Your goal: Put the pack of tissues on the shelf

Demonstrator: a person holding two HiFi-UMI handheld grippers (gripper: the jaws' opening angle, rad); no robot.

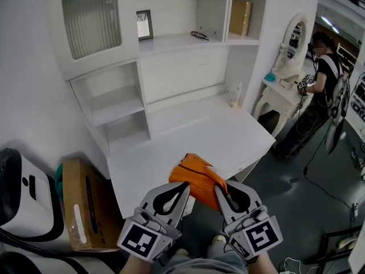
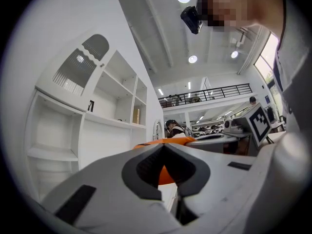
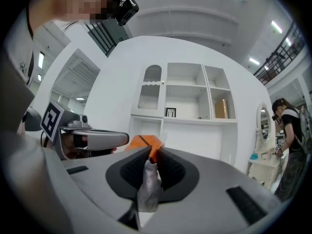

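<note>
Pack (image 1: 197, 178) of tissues: orange, crumpled, with a dark line across one face and a clear, silvery end flap. Held in the air just over the front edge of the desk (image 1: 188, 138), between both grippers. Left gripper (image 1: 185, 187) clamped on its left side, orange showing between the closed jaws. Right gripper (image 1: 218, 189) pinching the silvery flap on its right side. Black-and-white square markers on both cubes. Behind the desk, white shelf (image 1: 114, 104) with a frame (image 1: 144, 24) and glasses (image 1: 199, 35). Left of the desk, cardboard box (image 1: 85, 210) with blue print, too small to read. Far right, person (image 1: 322, 87) by a mirror.
</note>
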